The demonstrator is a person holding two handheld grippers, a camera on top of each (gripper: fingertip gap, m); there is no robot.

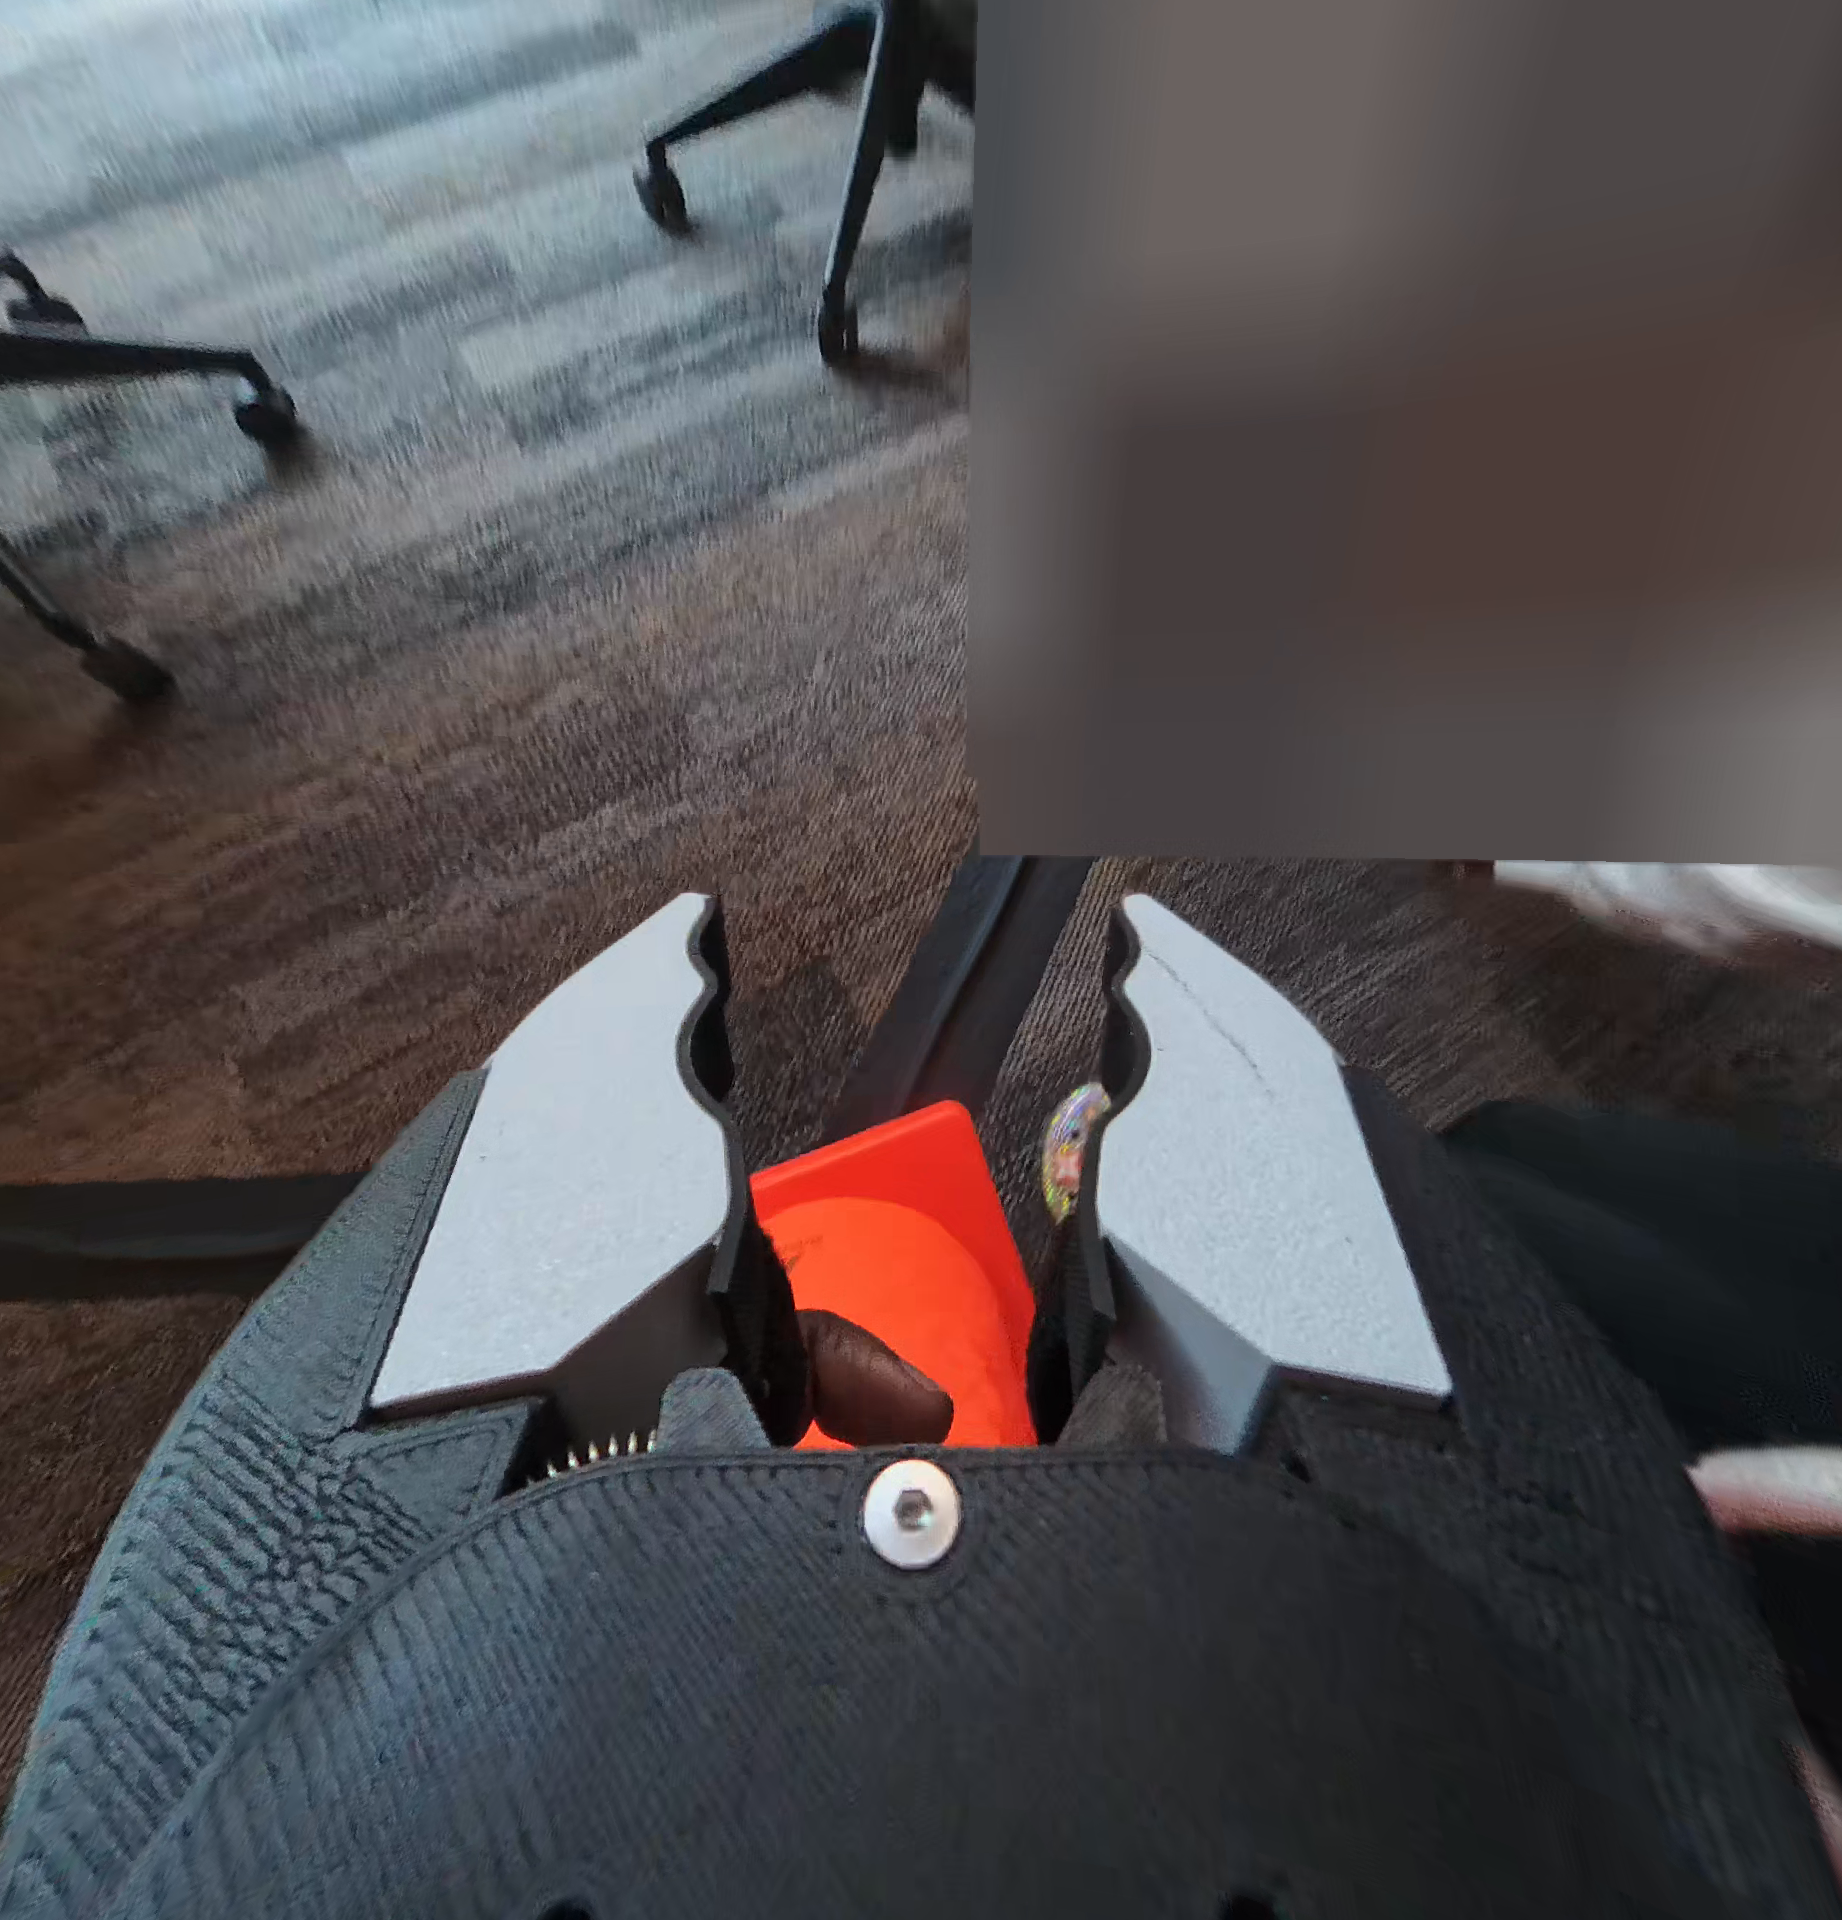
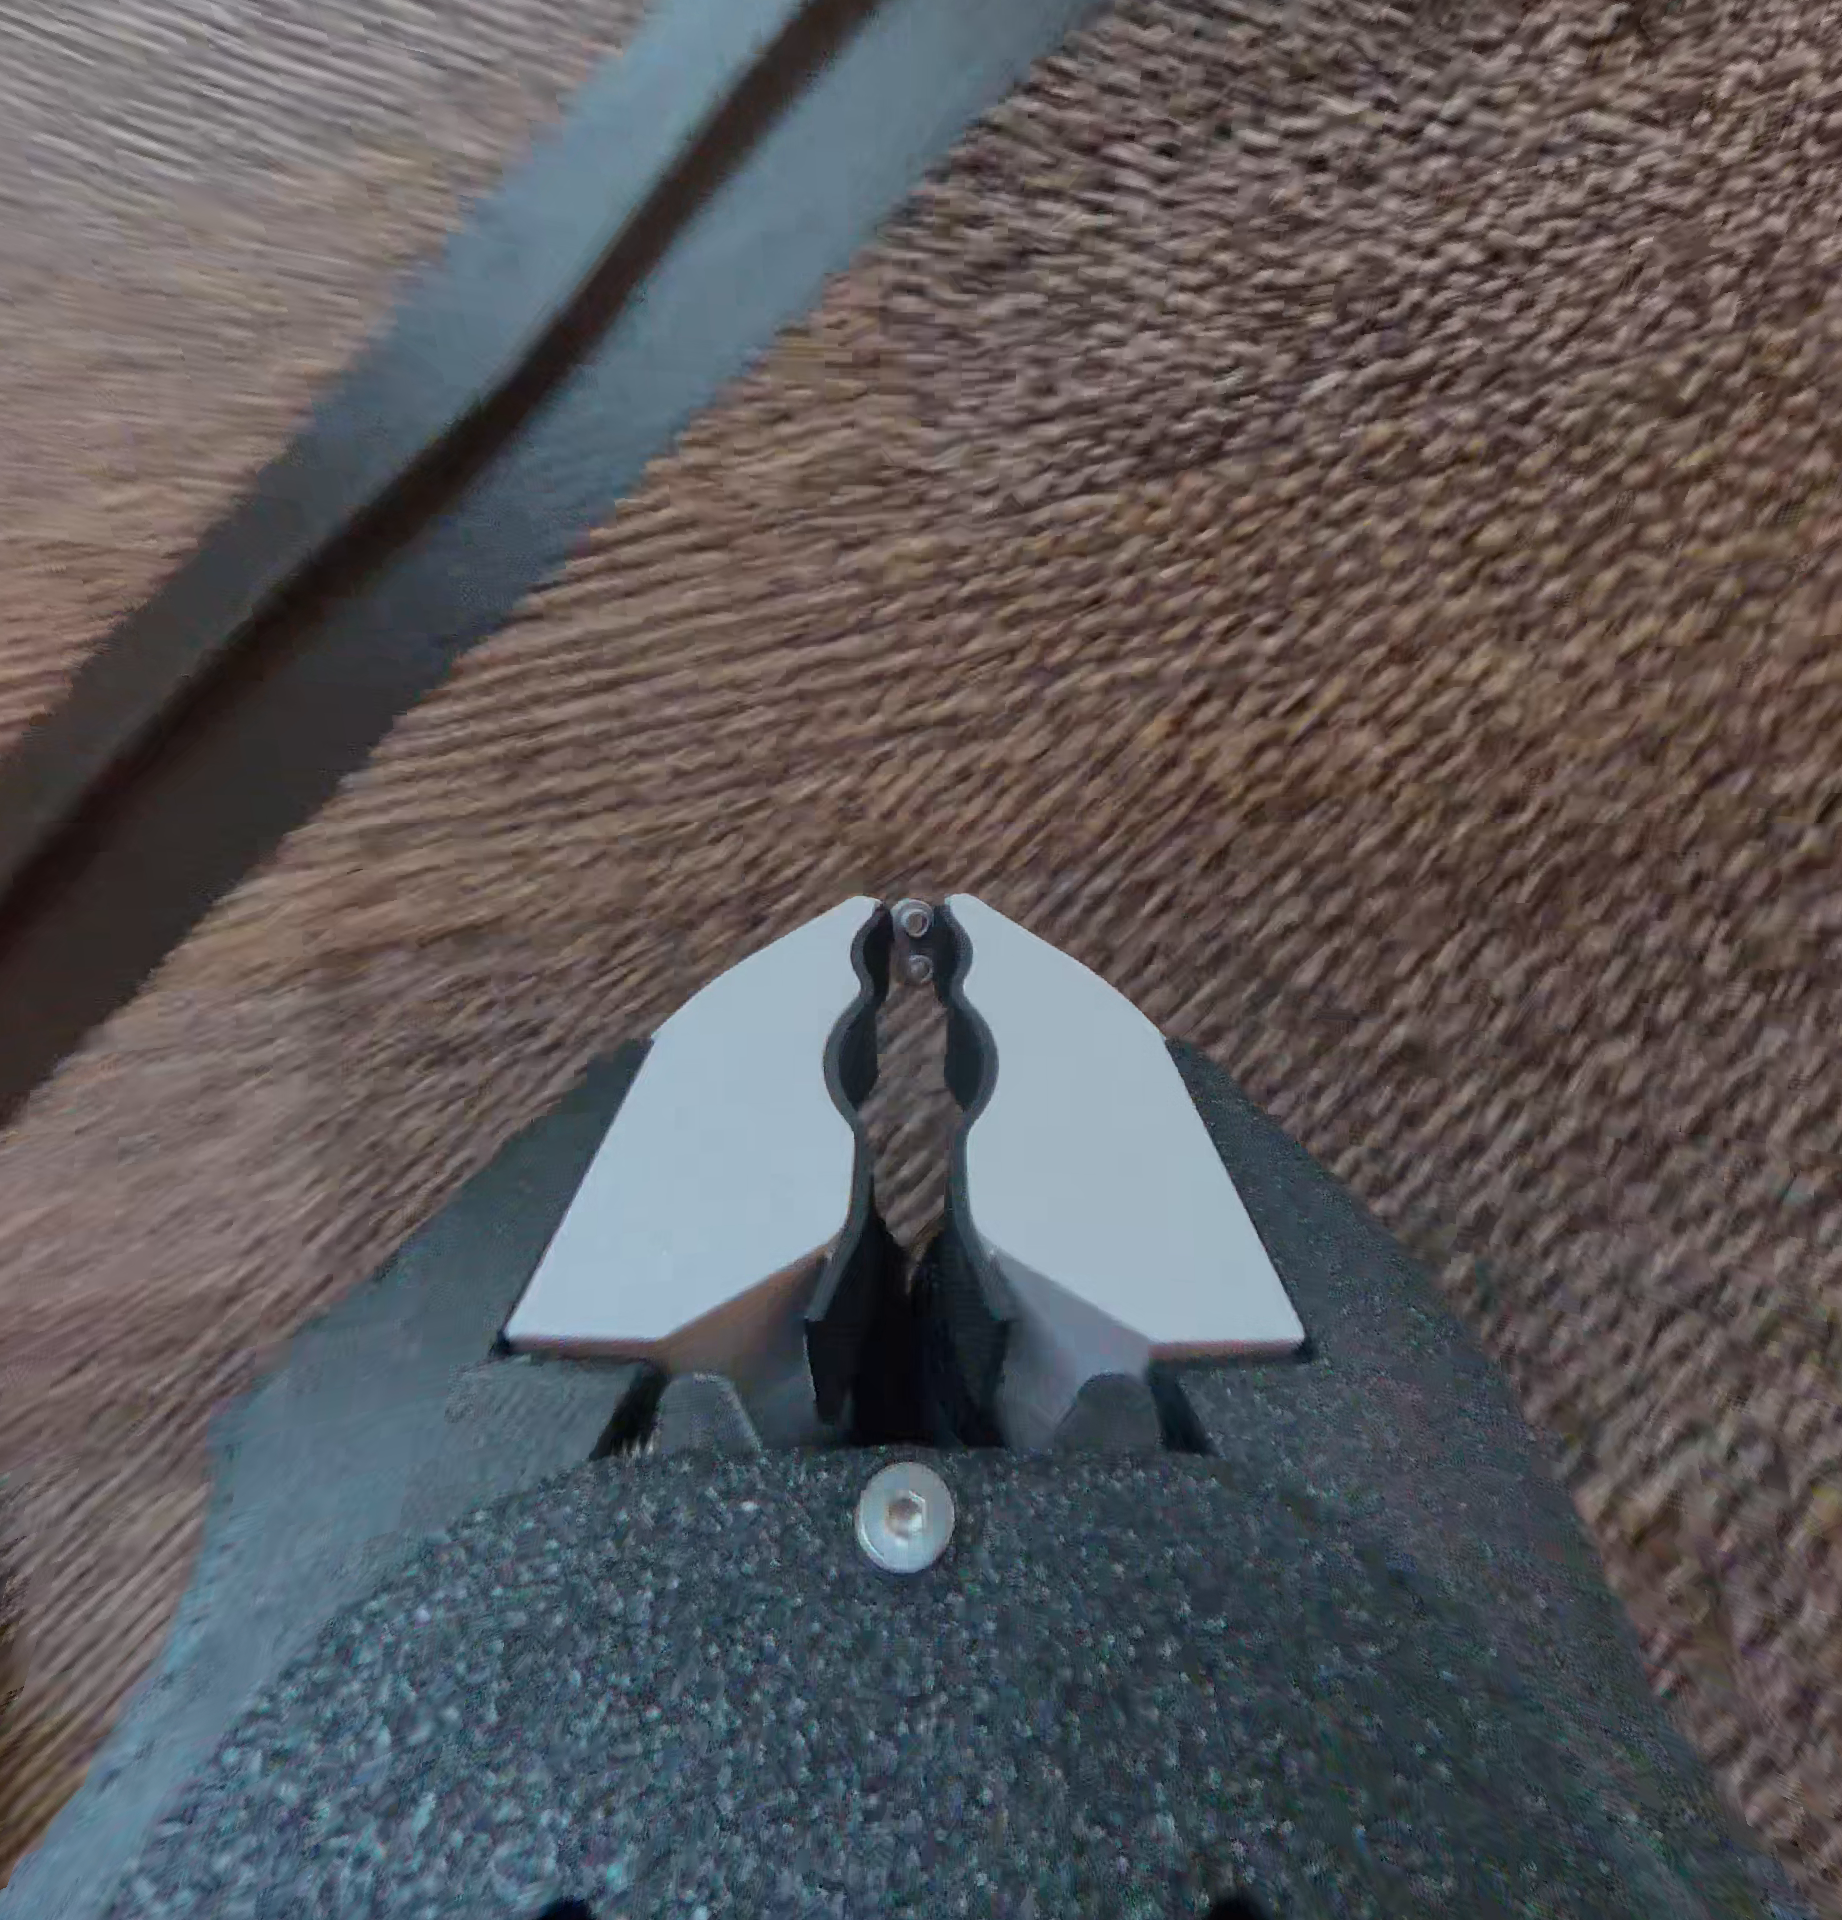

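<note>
In the left wrist view my left gripper (image 1: 917, 925) is open above brown carpet, with nothing between its pads. Below it, seen through the gap near the finger roots, a person's finger (image 1: 875, 1382) rests on a flat orange object (image 1: 896, 1216). A small shiny sticker (image 1: 1071, 1143) shows beside the right finger. In the right wrist view my right gripper (image 2: 914, 912) is closed to a narrow slit, and its tips pinch a small silver metal piece (image 2: 912, 918) with two round ends, held over the carpet.
A black floor strip (image 1: 964, 987) runs away from the left gripper; it shows as a dark grey band in the right wrist view (image 2: 543, 343). Black chair legs with castors (image 1: 844, 187) (image 1: 117, 374) stand farther off on the carpet (image 1: 481, 779). The left gripper's tips are roughly 75 centimetres from the right gripper's.
</note>
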